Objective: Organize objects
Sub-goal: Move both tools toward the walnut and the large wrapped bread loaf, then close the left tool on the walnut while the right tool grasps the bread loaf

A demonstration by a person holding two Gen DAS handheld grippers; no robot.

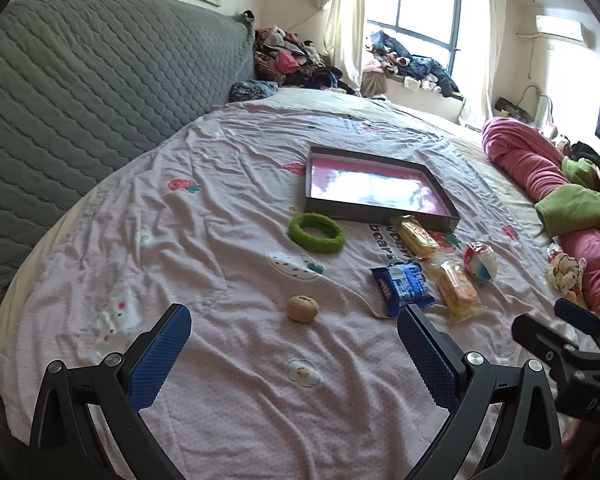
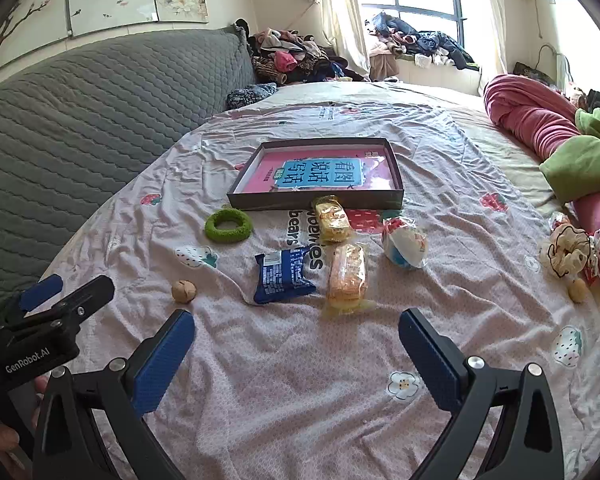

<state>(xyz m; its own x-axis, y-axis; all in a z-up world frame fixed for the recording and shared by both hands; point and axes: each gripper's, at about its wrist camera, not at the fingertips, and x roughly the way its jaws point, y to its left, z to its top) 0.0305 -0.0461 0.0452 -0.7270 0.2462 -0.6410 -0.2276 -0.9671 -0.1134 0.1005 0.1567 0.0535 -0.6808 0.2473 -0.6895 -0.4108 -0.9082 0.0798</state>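
Hovering low over the bedsheet (image 2: 284, 380), both grippers empty and spread wide. Left gripper (image 1: 294, 332): blue pads far apart, nothing between them, fingers pointing toward the tray. Right gripper (image 2: 296, 334): same, released, aimed up the bed. They sit side by side, near each other; each shows in the other's view at the frame edge. A bit of hand is visible behind the left gripper in the right wrist view.

Layout on the sheet:
- dark shallow tray (image 2: 396, 184), empty apart from a pink/blue printed sheet on its floor; long axis roughly across the right wrist view, skewed in the left wrist view
- green ring (image 2: 229, 225) flat, just off the tray's near left corner, not touching
- yellow snack pack (image 2: 331, 218), long axis pointing away from the grippers, far end touching or just at the tray's near wall
- orange snack pack (image 2: 347, 276) just below it, long axis roughly same direction, crimped end toward the right gripper
- blue snack bag (image 2: 282, 274) just left of the orange pack, slightly tilted
- white/red/blue wrapped ball (image 2: 405, 245) right of the packs
- walnut (image 1: 302, 309) alone, nearest the left gripper, ahead of its fingers
- second walnut (image 2: 577, 290) well off right, beside a frilly scrunchie (image 2: 566, 254)

Grey quilted headboard (image 2: 80, 120) left, pink duvet (image 2: 536, 120) bunched right
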